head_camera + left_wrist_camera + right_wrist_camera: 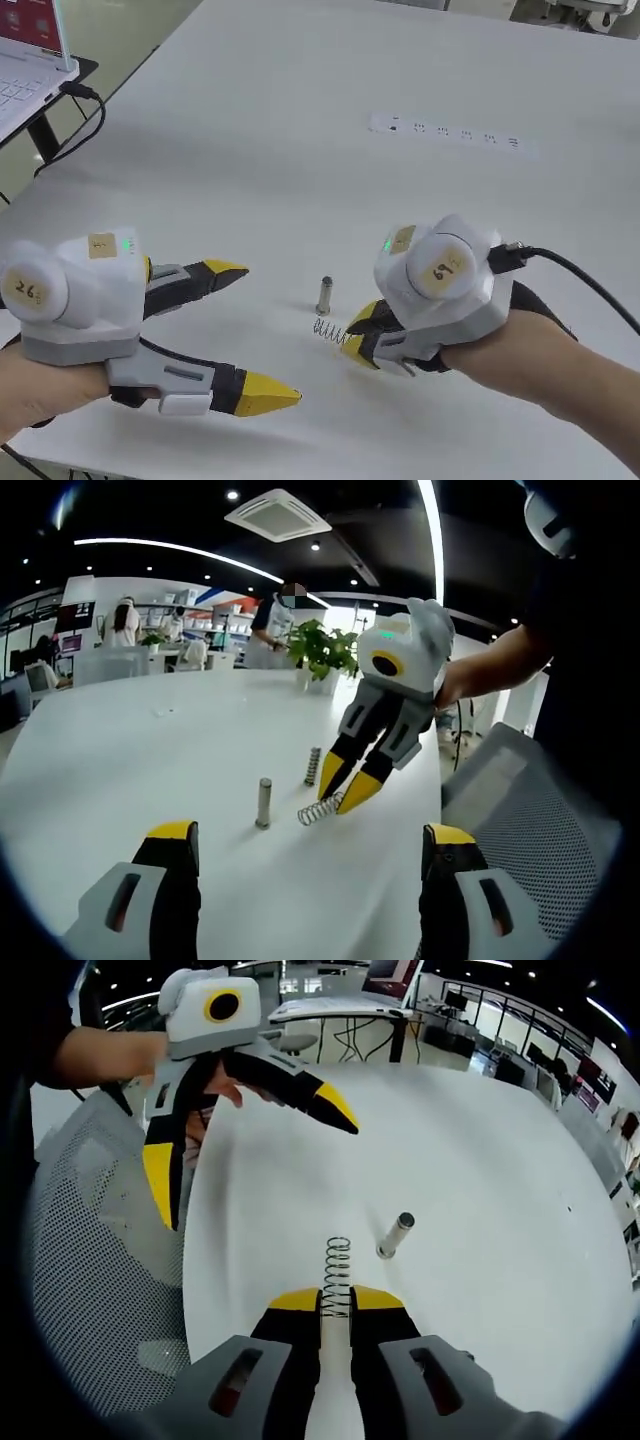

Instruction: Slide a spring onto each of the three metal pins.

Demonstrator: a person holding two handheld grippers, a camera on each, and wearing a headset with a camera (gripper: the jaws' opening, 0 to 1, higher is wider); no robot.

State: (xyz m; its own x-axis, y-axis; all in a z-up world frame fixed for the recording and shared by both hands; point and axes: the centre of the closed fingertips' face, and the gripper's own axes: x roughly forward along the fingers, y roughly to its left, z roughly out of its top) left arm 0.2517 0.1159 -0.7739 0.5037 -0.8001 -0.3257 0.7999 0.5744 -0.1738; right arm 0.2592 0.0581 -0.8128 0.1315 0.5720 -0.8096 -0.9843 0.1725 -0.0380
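The right gripper (336,1302) is clenched on one end of a spring (337,1265), held low just beside a bare upright metal pin (325,295) on the white table (300,150). The left gripper (265,334) hangs released nearby. This pin awaits its spring; a coiled upright piece (312,765) beyond may be a finished one.

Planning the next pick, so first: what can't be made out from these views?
- Head view: the right gripper covers the table behind it; whatever stands there is hidden.
- Left gripper view: the upright coil beyond the bare pin is too small to tell whether a pin sits inside.
- Right gripper view: the rear end of the spring is hidden between the shut jaws.
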